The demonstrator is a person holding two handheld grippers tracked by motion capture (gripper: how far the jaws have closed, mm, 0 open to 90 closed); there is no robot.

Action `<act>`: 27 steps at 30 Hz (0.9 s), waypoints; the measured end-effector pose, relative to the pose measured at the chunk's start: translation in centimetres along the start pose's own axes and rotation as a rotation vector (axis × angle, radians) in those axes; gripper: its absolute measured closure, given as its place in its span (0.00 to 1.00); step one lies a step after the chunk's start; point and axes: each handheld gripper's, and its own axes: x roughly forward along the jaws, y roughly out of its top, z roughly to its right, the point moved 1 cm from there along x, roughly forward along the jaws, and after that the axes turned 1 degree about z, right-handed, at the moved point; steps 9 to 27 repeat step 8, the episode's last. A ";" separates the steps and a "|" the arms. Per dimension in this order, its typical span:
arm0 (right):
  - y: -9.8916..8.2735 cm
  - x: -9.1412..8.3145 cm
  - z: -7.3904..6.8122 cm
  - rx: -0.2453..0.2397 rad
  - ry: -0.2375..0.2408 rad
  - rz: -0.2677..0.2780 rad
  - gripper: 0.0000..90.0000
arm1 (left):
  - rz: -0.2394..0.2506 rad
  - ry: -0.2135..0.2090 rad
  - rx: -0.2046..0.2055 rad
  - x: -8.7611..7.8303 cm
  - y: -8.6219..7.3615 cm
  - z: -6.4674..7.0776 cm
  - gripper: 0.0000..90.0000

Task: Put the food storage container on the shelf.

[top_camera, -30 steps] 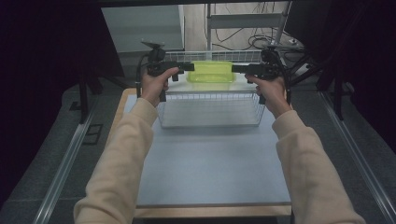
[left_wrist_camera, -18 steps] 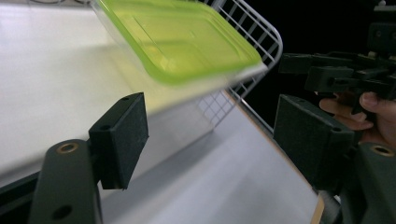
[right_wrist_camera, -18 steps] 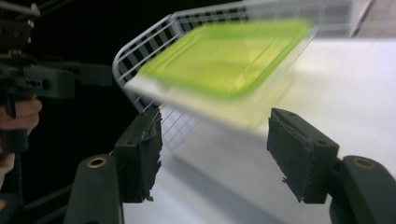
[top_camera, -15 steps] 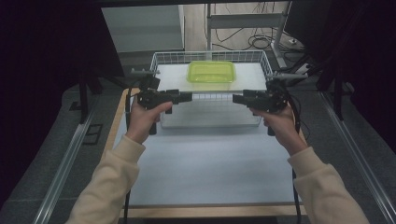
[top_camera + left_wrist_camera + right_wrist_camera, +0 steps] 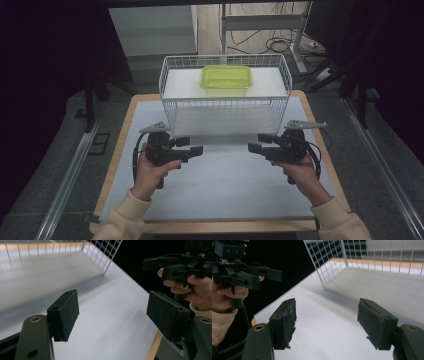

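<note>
A lime-green lidded container (image 5: 226,77) lies in the far half of a white wire basket (image 5: 225,102) at the back of the table. Both grippers hover low over the white mat, in front of the basket and apart from it. My left gripper (image 5: 191,146) (image 5: 115,311) points right. My right gripper (image 5: 256,143) (image 5: 327,320) points left, facing it across a gap. The jaws of both have just been opening, and nothing is between them. The right gripper (image 5: 180,265) shows in the left gripper view, and the left gripper (image 5: 244,272) in the right gripper view.
The white mat (image 5: 225,190) covers a wooden table (image 5: 117,165) whose edges show at left, right and front. Metal rails (image 5: 65,185) run along both sides on the floor. Cables (image 5: 280,45) and a frame stand behind the basket.
Both hands have drawn back from the basket toward the person and sunk to just above the mat. The green container, first between the grippers, now lies in the basket.
</note>
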 end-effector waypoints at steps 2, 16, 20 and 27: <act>-0.9 0.2 0.2 -0.007 -0.015 -0.016 0.34 | -0.013 -0.010 -0.004 0.3 -1.0 -0.2 0.28; -1.5 0.2 0.7 -0.013 -0.026 -0.011 0.32 | -0.022 -0.013 -0.008 0.7 -1.9 -0.4 0.29; -1.5 0.2 0.7 -0.013 -0.026 -0.011 0.32 | -0.022 -0.013 -0.008 0.7 -1.9 -0.4 0.29; -1.5 0.2 0.7 -0.013 -0.026 -0.011 0.32 | -0.022 -0.013 -0.008 0.7 -1.9 -0.4 0.29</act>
